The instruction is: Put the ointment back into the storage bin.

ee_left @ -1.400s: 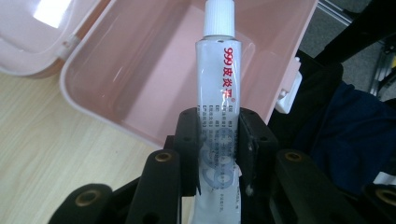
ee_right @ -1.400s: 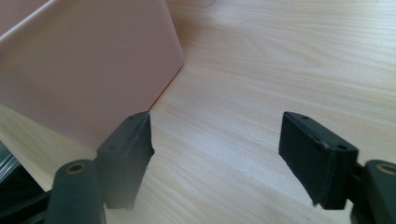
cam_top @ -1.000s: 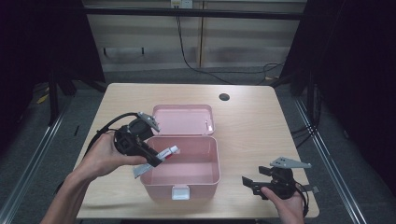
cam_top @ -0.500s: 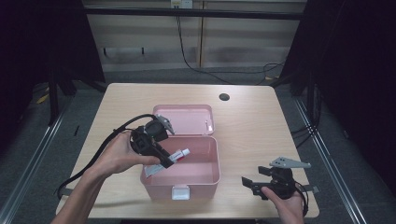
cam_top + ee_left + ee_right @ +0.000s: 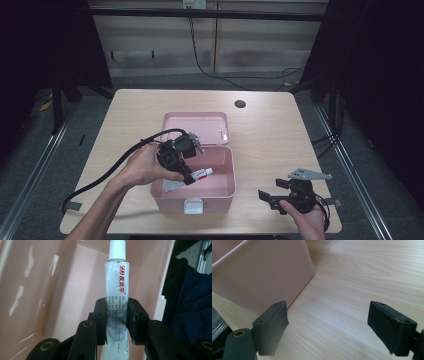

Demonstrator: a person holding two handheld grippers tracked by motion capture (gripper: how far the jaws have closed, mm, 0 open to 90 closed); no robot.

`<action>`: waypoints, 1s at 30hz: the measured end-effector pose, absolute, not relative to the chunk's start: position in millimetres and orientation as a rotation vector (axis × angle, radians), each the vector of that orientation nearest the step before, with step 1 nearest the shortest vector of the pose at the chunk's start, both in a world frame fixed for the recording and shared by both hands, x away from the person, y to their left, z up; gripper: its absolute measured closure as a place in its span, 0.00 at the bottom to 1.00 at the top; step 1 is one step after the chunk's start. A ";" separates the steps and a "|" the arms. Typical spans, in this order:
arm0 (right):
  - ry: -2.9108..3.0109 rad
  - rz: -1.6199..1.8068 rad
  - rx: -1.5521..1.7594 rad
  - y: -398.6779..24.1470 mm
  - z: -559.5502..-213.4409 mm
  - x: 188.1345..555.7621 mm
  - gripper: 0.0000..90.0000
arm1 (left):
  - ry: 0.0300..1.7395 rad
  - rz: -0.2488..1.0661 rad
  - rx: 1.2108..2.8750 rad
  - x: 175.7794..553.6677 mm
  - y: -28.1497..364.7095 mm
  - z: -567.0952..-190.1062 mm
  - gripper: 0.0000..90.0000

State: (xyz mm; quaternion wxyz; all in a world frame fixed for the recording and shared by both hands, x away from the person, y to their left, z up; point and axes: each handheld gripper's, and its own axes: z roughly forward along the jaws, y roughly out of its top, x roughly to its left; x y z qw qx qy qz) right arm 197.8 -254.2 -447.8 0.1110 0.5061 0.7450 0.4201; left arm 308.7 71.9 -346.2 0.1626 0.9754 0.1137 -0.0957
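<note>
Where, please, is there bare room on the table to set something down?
The light wooden table is bare left of the open pink plastic box and beyond its lid, up to the dark round hole. It is crowded inside the box, where the left gripper holds a white tube.

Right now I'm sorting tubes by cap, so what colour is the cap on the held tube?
White; the cap shows best in the left gripper view.

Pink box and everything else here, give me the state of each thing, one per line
Pink box: open, lid swung back flat behind it, front latch undone.
White tube: cap on, clamped in the left gripper, held inside the box.
Left gripper: shut on the tube.
Right gripper: open, nothing between its jaws, low over the table right of the box.
</note>
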 end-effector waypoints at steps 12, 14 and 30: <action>2.190 1.233 1.486 -254.2 -447.6 197.5 0.18 | 0.294 -0.307 2.853 308.9 50.6 -374.6 0.79; 2.189 1.233 1.486 -254.2 -447.5 197.3 0.18 | 0.279 -0.306 2.865 308.5 47.5 -379.3 0.79; 2.195 1.238 1.483 -254.0 -447.4 197.3 0.18 | 0.261 -0.367 2.867 312.7 38.1 -401.1 0.79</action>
